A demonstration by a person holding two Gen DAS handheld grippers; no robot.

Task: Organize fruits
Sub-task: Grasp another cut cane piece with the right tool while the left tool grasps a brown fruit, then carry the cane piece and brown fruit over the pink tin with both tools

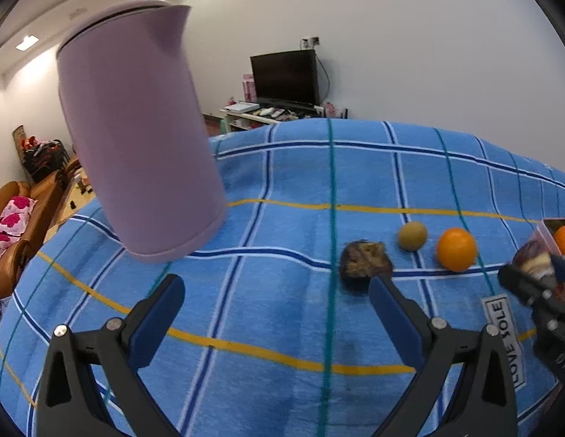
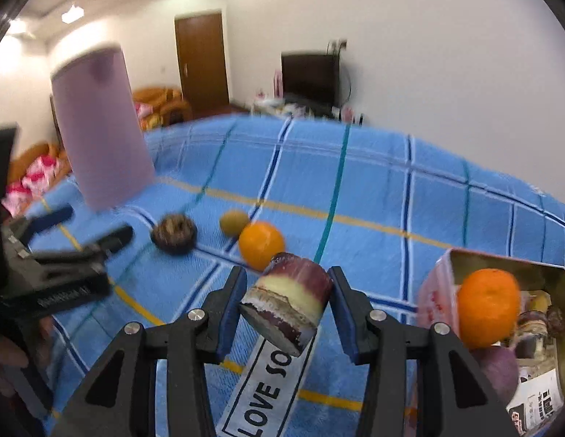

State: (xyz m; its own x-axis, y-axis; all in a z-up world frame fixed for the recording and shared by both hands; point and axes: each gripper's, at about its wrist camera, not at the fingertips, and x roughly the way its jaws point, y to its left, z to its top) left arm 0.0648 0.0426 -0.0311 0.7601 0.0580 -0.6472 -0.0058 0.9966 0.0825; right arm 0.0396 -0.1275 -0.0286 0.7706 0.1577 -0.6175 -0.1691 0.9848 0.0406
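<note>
Sugarcane chunk [image 2: 291, 300] sits pinched in the right gripper [image 2: 288, 304] above the blue plaid cloth [image 2: 373, 196], box [image 2: 433, 291] at three o'clock, while the left gripper [image 1: 277, 302] hangs spread, empty.

A short purple-skinned sugarcane chunk with a pale band [image 2: 288, 304] sits tilted. On the blue checked cloth lie a round orange [image 2: 261, 244], a small greenish-brown kiwi [image 2: 233, 223] just behind it, and a dark wrinkled fruit [image 2: 173, 233]. Another orange [image 2: 488, 307] rests in the open pink box [image 2: 435, 298].

Cloth [image 1: 282, 309] bare before left fingers [image 1: 166, 306]; kettle [image 1: 137, 138] blocks far-left.
</note>
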